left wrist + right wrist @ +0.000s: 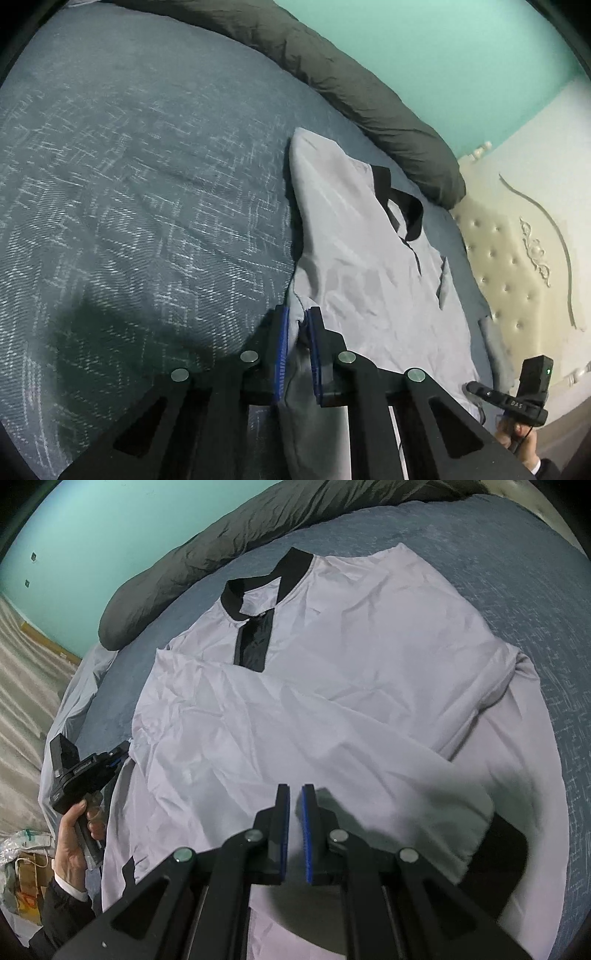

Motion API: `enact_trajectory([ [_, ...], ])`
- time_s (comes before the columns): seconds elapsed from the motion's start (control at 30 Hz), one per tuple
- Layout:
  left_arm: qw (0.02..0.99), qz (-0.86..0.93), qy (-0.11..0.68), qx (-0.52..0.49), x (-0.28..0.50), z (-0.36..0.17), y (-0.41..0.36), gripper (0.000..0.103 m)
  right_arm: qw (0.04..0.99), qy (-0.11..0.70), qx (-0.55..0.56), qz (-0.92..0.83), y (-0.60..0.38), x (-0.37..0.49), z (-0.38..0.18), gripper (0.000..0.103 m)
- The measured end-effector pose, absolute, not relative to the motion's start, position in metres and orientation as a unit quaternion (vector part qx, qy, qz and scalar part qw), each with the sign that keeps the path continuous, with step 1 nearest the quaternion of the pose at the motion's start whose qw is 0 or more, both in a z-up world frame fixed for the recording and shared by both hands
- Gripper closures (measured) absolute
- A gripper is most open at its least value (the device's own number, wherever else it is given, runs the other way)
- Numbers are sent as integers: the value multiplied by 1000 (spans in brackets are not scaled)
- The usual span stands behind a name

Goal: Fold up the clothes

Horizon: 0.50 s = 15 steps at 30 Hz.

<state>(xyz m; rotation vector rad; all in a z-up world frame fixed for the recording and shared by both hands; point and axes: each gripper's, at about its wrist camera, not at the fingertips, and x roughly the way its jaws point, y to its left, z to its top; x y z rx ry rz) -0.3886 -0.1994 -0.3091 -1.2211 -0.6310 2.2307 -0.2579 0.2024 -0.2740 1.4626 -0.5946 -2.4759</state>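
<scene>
A pale grey shirt [332,672] with a black collar [266,587] is spread on the blue-grey bed cover [129,184], one side folded over towards the middle. A fold at its edge is pinched between the blue pads of the left claw [297,332], with the cloth seen passing between them. The right claw [293,812] is held above the shirt's lower part, its jaws nearly together with nothing between them. A dark rolled quilt [351,85] lies along the bed's far side.
</scene>
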Motion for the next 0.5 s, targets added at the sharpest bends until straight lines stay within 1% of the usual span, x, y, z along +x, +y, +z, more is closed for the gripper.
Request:
enact_trajectory([
  [0.13,250,822,-241,-451,-383,-311,-209,92,96,-206,491,-841,212,-256,-274,97],
  [0.3,246,811,-271,-456,-384,-320,-220,92,75,-227,492,-837,234,-253,-279,97],
  [0.43,234,818,-266,-454,-378,-314,-224,89,64,-238,504,-828,251,-250,-285,97],
  [0.5,221,824,-255,-456,-376,-310,-226,92,58,-242,512,-822,258,-248,-288,97],
])
